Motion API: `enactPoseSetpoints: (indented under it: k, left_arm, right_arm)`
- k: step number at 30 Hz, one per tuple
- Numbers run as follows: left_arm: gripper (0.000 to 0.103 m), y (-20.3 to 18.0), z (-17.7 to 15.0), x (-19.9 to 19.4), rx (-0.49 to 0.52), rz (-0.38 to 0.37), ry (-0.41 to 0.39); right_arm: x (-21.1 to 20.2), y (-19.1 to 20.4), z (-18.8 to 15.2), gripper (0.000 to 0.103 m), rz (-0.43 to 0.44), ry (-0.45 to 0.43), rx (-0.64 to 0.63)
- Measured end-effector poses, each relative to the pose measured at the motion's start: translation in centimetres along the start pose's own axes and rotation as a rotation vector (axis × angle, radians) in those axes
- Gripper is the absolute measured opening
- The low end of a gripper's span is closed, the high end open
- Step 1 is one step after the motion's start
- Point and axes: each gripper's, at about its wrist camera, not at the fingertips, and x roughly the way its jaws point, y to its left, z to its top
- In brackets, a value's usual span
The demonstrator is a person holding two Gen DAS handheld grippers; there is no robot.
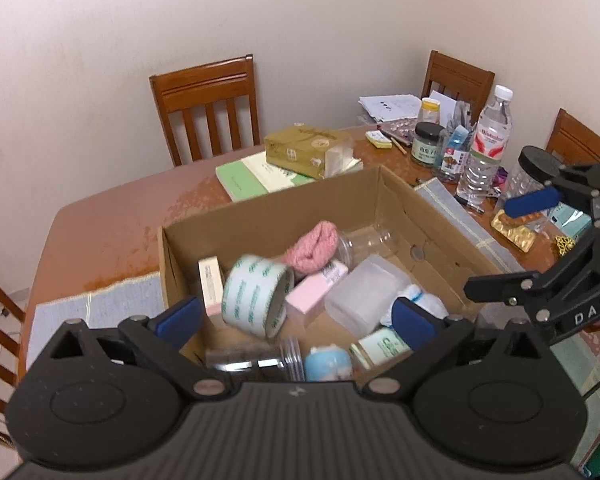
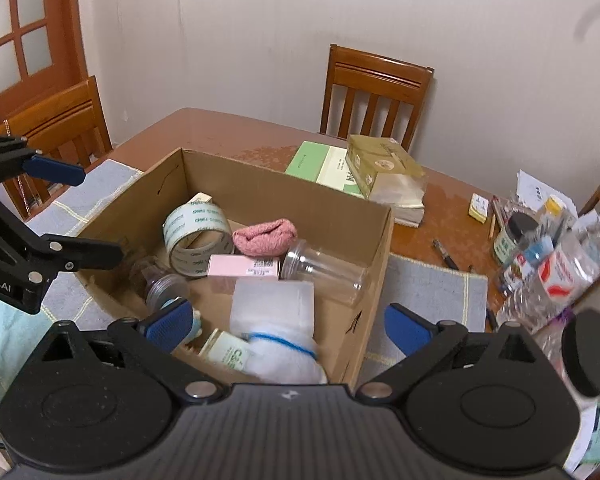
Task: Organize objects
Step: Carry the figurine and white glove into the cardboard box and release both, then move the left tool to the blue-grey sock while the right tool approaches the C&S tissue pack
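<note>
Plainly, both the left claw [image 1: 296,320] and right claw [image 2: 290,324] gape wide, empty, "DAS" legible

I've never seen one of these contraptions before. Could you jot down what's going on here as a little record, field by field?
Setting: wooden dining table with chairs around it
Container: open cardboard box on the table
In the box: tape roll, pink knitted cloth, pink carton, clear plastic jar lying on its side
Outside the box: water bottle, gold tissue pack on a green book
Left gripper: jaws open, holding nothing, over the box
Right gripper: jaws open, holding nothing, over the box's near edge
</note>
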Motion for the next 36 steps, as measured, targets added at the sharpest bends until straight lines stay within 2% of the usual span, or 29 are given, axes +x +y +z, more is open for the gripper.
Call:
enactPoseSetpoints:
  k: [3, 6, 14, 23, 29, 32, 36]
  left_arm:
    - [0.101, -0.6, -1.3, -0.1, 0.002, 0.013, 0.015]
    - [0.101, -0.8, -2.5, -0.4, 0.001, -0.006, 0.03]
    - [0.101, -1.7, -5.3, -0.4, -0.004, 0.01, 0.064]
    - [0.101, -3.2, -8.7, 2.3, -0.013, 0.001, 0.125]
    - [0.101, -3.5, -10.0, 5.6, -0.083, 0.019, 0.16]
    - [0.101, -3.7, -10.1, 6.8, -0.097, 0.014, 0.167]
    - [0.101, -3.9, -10.4, 7.7, -0.08, 0.049, 0.194]
  right_arm:
    - [-0.4, 0.7, -2.3, 0.103, -0.015, -0.013, 0.007]
    - [-0.6, 1.5, -4.5, 0.103, -0.019, 0.02, 0.037]
    - [-1.0, 3.0, -9.1, 0.103, -0.058, 0.061, 0.08]
    - [-0.4, 4.0, -11.7, 0.103, -0.096, 0.081, 0.086]
    - [0.1, 4.5, -13.4, 0.103, -0.122, 0.073, 0.038]
    - [0.3, 4.4, -14.0, 0.103, -0.11, 0.083, 0.043]
    - [0.5, 4.0, -14.5, 0.103, -0.073, 0.087, 0.059]
